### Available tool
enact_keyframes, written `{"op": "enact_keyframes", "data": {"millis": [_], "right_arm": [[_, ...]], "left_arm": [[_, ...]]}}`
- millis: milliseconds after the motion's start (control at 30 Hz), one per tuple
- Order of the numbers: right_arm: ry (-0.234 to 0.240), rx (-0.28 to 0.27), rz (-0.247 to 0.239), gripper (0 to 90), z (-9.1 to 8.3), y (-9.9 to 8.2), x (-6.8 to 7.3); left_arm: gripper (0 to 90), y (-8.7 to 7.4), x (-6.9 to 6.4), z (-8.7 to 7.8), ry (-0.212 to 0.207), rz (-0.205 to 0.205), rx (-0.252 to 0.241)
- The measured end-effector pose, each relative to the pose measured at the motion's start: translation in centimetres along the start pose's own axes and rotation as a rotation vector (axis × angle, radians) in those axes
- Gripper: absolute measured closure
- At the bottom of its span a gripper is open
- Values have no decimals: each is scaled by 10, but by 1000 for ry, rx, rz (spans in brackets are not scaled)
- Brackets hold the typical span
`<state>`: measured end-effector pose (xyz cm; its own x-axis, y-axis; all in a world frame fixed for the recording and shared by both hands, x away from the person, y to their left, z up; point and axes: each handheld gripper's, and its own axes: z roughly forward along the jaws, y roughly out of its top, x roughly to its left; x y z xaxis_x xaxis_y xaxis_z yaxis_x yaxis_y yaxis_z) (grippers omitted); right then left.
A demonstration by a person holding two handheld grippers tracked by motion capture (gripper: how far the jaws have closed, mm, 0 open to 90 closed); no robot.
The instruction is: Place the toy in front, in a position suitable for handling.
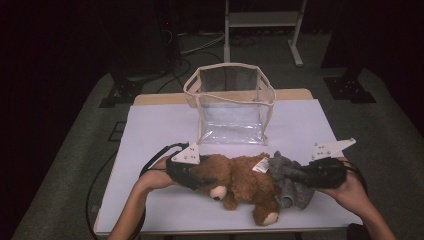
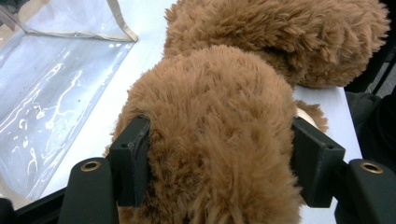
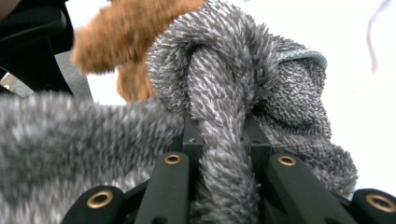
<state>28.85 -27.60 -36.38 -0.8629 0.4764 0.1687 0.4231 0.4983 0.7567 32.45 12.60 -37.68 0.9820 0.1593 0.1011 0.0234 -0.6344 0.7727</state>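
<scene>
In the high view, fur hides the left gripper's fingers at lower centre; its own view shows them squeezing the teddy bear's head. The right gripper fingers, narrow, pinch a fold of grey fleece cloth, its lower edge cut off.

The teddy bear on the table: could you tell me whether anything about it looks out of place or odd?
Nothing looks damaged. The teddy bear lies sprawled on its side, a tag sticking up, with a grey fleece cloth bunched against it. The clear bag stands upright behind, apart from it. Each hand-held gripper clamps one: left the bear, right the cloth.
</scene>
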Motion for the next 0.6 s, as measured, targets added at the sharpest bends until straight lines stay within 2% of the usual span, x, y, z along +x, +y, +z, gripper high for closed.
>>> {"op": "enact_keyframes", "data": {"millis": [167, 300, 367, 500, 600], "right_arm": [[32, 34, -79, 754, 34, 37, 4], [53, 35, -108, 754, 54, 60, 5], [68, 40, -123, 753, 64, 70, 8], [95, 63, -154, 753, 80, 80, 14], [96, 58, -148, 753, 76, 76, 14]], "left_arm": [[324, 0, -4, 0, 2, 11, 2], [323, 0, -6, -1, -1, 17, -1], [322, 0, -8, -2, -3, 34, 4], [318, -3, -10, -3, -5, 31, 9], [318, -4, -11, -4, -7, 24, -5]]}}
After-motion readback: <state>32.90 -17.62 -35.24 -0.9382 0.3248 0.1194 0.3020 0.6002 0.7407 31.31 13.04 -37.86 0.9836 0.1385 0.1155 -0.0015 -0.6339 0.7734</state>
